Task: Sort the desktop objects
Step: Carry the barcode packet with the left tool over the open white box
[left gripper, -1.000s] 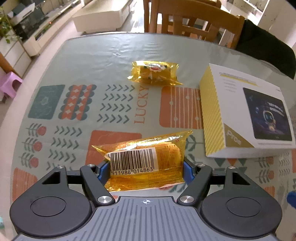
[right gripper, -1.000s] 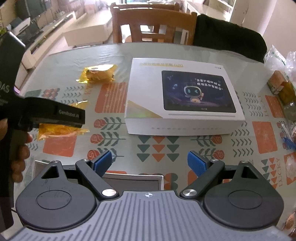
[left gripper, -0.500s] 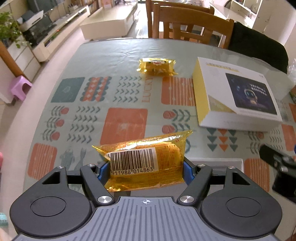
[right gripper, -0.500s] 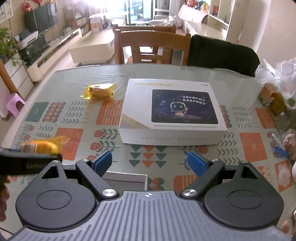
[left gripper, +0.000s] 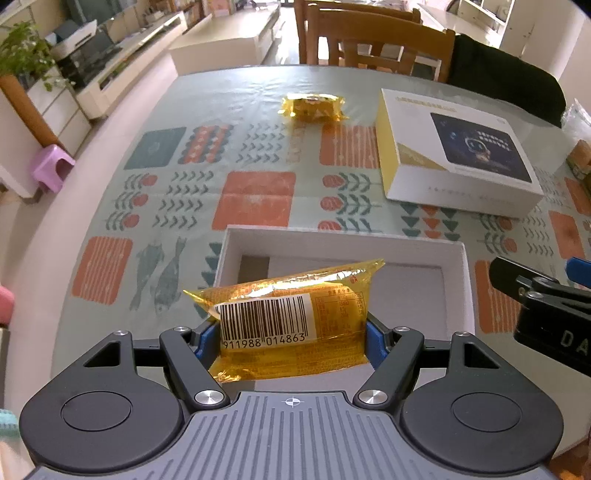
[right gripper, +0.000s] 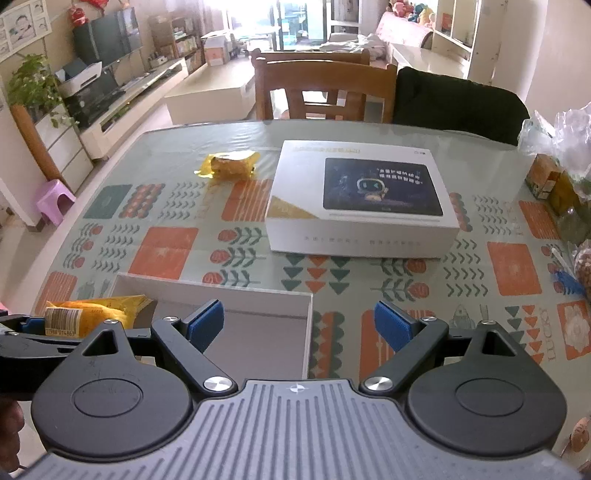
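Your left gripper (left gripper: 291, 334) was clamped on the yellow snack packet (left gripper: 291, 314), holding it above the open white tray (left gripper: 343, 242) near you. Your right gripper (right gripper: 299, 323) stood empty with jaws apart, while a second packet (left gripper: 314, 107) lay beside the tablet box (left gripper: 454, 151).

Bright daylight floods in from the window (right gripper: 291, 22) behind the chairs (right gripper: 325, 88), blown out to white; the glossy table (right gripper: 236, 136) below it carries soft glare, and fisheye bending curves everything toward the frame edges
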{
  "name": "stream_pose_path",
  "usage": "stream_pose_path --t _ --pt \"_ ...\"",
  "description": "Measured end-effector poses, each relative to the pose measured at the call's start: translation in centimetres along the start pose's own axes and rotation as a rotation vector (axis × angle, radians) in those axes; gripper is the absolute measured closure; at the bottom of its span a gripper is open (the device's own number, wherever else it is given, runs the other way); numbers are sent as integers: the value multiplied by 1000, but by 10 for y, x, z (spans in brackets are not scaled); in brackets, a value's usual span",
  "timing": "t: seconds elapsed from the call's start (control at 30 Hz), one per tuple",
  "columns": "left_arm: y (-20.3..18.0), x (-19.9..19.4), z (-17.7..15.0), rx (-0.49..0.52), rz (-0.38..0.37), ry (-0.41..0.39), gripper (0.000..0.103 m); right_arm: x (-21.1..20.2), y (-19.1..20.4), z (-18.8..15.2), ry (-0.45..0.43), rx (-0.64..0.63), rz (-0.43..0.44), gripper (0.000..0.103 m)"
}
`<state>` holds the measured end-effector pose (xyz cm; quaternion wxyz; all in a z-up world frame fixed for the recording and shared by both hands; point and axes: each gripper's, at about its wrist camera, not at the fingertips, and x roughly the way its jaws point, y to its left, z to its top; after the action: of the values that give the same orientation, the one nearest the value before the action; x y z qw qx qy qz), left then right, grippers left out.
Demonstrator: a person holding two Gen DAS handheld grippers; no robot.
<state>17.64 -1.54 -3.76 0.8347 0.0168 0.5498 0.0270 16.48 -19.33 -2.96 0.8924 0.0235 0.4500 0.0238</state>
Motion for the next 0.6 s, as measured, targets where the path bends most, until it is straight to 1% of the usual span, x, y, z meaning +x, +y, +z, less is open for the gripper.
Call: stream_pose_path --t 0.3,0.5,0.6 --pt "-4 -15 -34 4 12 14 31 -12 -1 -27 21 -7 34 0" --pt "-5 -21 -51 20 -5 31 31 -21 0 -37 24 -11 42 0" --pt "-3 -20 -59 28 -4 53 31 -22 0 -41 29 -1 39 0"
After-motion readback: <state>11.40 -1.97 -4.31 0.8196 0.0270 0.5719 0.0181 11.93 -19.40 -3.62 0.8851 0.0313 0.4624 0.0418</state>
